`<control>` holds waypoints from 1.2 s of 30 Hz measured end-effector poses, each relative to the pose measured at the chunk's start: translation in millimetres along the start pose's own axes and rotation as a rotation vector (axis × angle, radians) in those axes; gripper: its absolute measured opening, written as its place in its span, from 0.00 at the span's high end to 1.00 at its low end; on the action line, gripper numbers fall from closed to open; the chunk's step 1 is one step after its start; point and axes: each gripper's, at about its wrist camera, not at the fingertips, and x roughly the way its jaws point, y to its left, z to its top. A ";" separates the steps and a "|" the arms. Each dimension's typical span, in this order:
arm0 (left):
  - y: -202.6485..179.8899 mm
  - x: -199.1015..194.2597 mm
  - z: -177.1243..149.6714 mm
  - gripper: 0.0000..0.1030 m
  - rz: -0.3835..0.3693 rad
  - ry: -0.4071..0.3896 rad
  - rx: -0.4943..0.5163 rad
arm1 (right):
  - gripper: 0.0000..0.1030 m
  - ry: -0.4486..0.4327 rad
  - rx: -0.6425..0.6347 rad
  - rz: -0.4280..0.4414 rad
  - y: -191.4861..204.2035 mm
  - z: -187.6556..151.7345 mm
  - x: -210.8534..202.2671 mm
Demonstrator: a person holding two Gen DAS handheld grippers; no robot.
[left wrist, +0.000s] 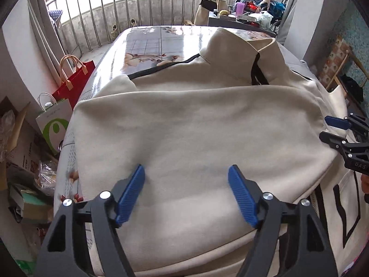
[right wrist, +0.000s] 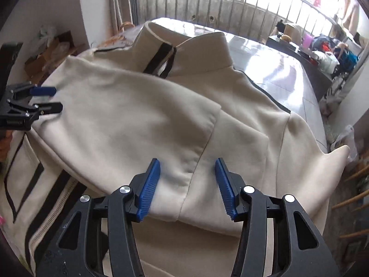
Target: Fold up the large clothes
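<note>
You get bright daylight through the railing point(left wrist: 138, 7) at the far edge of the desk point(left wrist: 147, 43), whose glossy top glares white. Fisheye bending curves both views, corners go black, and soft blur shows throughout.

The cream jacket point(left wrist: 196, 124) is a soft, matt, slightly fleecy cloth with black fabric trim and a metal-looking zipper point(right wrist: 55, 210) at the lower left of the right wrist view, and it lies on a counter point(left wrist: 147, 43) whose flower-printed cover is smooth and glossy, catching window glare. The left gripper point(left wrist: 186, 173) and right gripper point(right wrist: 188, 166) have matt black plastic arms, shiny silver metal rivets and ribbed blue plastic pads. At the top of the frame stands a dull metal railing point(left wrist: 143, 7), and at the left a glossy red paper bag point(left wrist: 73, 83).
</note>
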 end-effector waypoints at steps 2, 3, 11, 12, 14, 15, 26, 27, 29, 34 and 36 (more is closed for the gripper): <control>-5.9 -0.7 -4.0 0.21 0.028 -0.022 0.018 | 0.47 0.017 0.028 -0.007 -1.7 0.5 0.4; -5.1 -0.8 -4.9 0.19 0.028 -0.026 0.003 | 0.42 0.026 0.049 -0.014 -4.8 1.0 1.5; -8.5 6.7 -4.2 0.06 0.030 -0.033 0.004 | 0.08 0.071 0.244 0.013 -33.3 -6.8 10.6; -8.9 7.1 -4.1 0.06 0.032 -0.036 0.006 | 0.08 0.065 0.240 0.007 -32.0 -8.3 10.3; -8.8 7.1 -4.9 0.06 0.033 -0.040 0.007 | 0.08 0.061 0.221 -0.020 -26.6 -8.5 11.2; -8.9 7.1 -5.3 0.06 0.032 -0.042 0.007 | 0.08 0.056 0.231 -0.025 -26.1 -9.4 10.5; -11.5 6.0 -8.7 0.06 0.032 -0.050 0.010 | 0.08 -0.069 0.555 0.034 -127.8 -39.0 -75.8; -11.5 6.2 -8.8 0.06 0.033 -0.050 0.011 | 0.08 -0.087 0.621 0.044 -147.3 -52.1 -85.8; -11.4 6.0 -9.1 0.06 0.031 -0.050 0.010 | 0.08 -0.084 0.792 0.054 -189.5 -88.5 -96.6; -11.4 6.1 -9.0 0.06 0.033 -0.050 0.011 | 0.24 0.009 1.275 0.204 -252.9 -195.3 -69.1; -11.4 6.1 -8.9 0.06 0.032 -0.050 0.011 | 0.26 0.023 1.436 0.289 -261.2 -229.6 -50.0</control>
